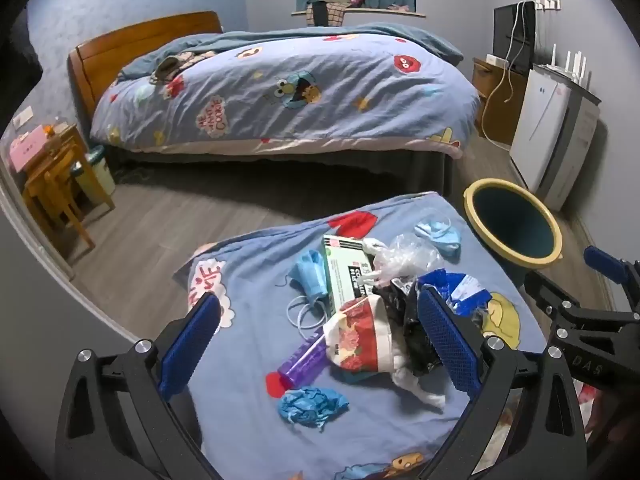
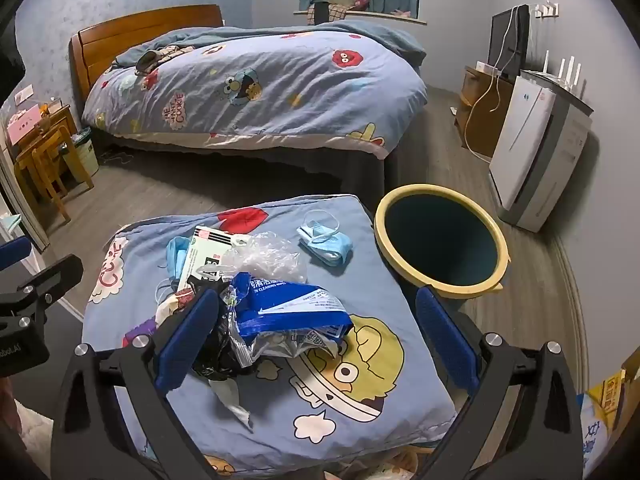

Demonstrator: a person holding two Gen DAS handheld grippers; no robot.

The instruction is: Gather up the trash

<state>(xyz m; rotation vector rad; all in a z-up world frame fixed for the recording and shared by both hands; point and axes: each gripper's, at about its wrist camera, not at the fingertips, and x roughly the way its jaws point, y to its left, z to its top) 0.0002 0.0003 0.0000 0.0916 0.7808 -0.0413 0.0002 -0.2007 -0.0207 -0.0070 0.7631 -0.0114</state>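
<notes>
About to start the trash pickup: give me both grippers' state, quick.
Left gripper: open, holding nothing, above the trash pile.
Right gripper: open, holding nothing.

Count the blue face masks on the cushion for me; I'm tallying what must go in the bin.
2. One mask lies left of the green box; the other mask lies at the far right corner, nearest the bin. More could hide under the pile.

Left tongs (image 1: 320,336) gape wide above trash (image 1: 360,300) heaped on a cartoon quilt (image 1: 248,420); bin (image 1: 516,224) stands beside.
</notes>
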